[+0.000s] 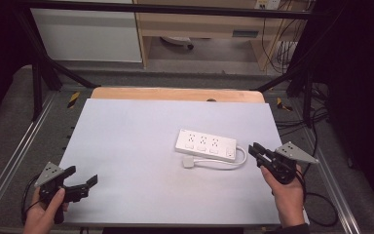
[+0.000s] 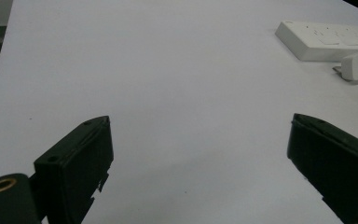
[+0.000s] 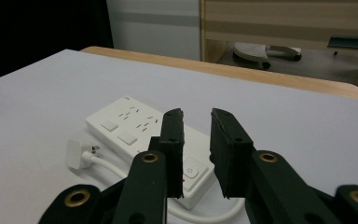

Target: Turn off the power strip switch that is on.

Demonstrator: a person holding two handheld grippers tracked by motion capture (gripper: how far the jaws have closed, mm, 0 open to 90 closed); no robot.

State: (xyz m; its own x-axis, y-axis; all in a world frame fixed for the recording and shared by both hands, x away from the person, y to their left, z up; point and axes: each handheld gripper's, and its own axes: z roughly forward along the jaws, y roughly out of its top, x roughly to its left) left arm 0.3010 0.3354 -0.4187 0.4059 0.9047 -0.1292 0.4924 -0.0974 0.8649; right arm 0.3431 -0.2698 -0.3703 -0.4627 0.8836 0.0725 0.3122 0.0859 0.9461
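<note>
A white power strip [image 1: 205, 145] lies on the white tabletop [image 1: 126, 131], right of centre, with its white cable [image 1: 233, 163] looped back so the plug [image 1: 190, 163] rests just in front of it. My right gripper [image 1: 254, 150] is held at the strip's right end, a little apart from it. In the right gripper view its jaws [image 3: 196, 112] stand narrowly apart with nothing between them, above the strip [image 3: 130, 126] and plug [image 3: 77, 154]. My left gripper [image 1: 84, 174] is wide open near the front left. It [image 2: 200, 122] faces bare table, with the strip [image 2: 326, 41] and plug [image 2: 356, 65] far off.
A wooden table edge [image 1: 175, 93] shows beyond the white sheet. Black frame struts [image 1: 44, 63] rise at both back corners. Loose cables [image 1: 316, 122] lie on the floor to the right. A cabinet [image 1: 87, 34] and a wooden shelf unit [image 1: 199, 24] stand behind.
</note>
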